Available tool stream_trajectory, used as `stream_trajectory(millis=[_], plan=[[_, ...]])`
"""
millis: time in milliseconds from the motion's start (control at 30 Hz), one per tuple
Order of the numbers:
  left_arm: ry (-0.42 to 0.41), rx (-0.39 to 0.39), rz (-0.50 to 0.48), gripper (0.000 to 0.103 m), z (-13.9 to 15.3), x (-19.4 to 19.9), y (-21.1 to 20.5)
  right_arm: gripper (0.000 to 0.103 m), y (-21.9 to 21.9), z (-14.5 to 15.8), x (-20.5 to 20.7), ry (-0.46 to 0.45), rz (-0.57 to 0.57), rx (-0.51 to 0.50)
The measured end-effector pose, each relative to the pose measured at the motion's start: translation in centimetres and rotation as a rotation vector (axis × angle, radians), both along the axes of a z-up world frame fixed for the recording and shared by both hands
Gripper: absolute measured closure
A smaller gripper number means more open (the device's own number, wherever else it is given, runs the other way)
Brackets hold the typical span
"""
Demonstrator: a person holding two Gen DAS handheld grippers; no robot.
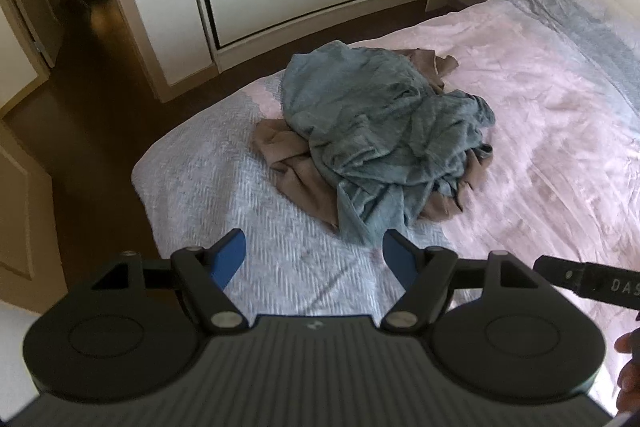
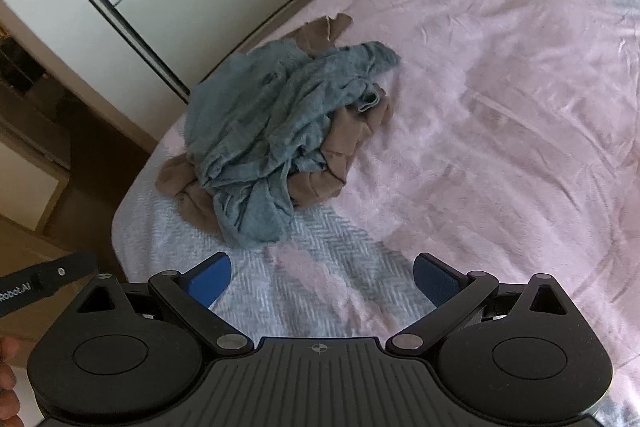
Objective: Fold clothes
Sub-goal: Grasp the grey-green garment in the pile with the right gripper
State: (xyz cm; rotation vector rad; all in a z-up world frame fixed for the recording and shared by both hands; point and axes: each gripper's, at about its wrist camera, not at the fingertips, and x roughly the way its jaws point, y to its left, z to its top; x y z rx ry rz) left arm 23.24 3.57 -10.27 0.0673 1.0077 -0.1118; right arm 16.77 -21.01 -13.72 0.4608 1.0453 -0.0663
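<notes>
Left wrist view: the left gripper [image 1: 314,255] is hovering above the bed [image 1: 540,115], fingers apart and empty; a crumpled grey-blue garment [image 1: 380,131] is lying atop a brown garment [image 1: 288,163], possibly tangled together. Right wrist view: the right gripper [image 2: 322,277] is hanging empty, fingers spread; pinching the grey-blue garment's [image 2: 260,131] nearest hanging edge should lift it clear of the brown one.

White lettering "DAS" is legible on the black bar [image 1: 600,285] at the right edge of the left wrist view, cut off by the frame. The black bar [image 2: 44,283] at the left edge of the right wrist view reads "Robot.AI".
</notes>
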Motion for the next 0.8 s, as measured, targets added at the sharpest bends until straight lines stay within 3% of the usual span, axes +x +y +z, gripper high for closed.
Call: stream_trajectory(millis=[100, 133, 167, 367, 433, 800], plan=[[0.027, -0.010, -0.015, 0.031, -1.3, 2.7, 0.0, 0.005, 0.4, -1.1, 2.2, 0.012, -0.005, -0.020], [0.033, -0.012, -0.022, 0.031, -1.7, 3.6, 0.0, 0.019, 0.4, -1.4, 3.0, 0.012, -0.009, -0.024], [0.039, -0.015, -0.028, 0.031, -2.0, 4.5, -0.1, 0.023, 0.5, -1.8, 3.8, 0.016, -0.010, -0.027], [0.059, -0.033, -0.055, 0.031, -3.5, 9.0, -0.2, 0.027, 1.3, -3.5, 8.1, -0.014, -0.004, -0.049], [0.071, -0.032, -0.061, 0.031, -4.1, 10.6, -0.3, 0.041, 1.6, -4.1, 9.5, -0.026, 0.006, -0.048], [0.130, -0.045, -0.077, 0.031, -7.5, 16.4, -0.6, 0.041, 2.9, -8.3, 15.9, -0.001, -0.005, -0.030]])
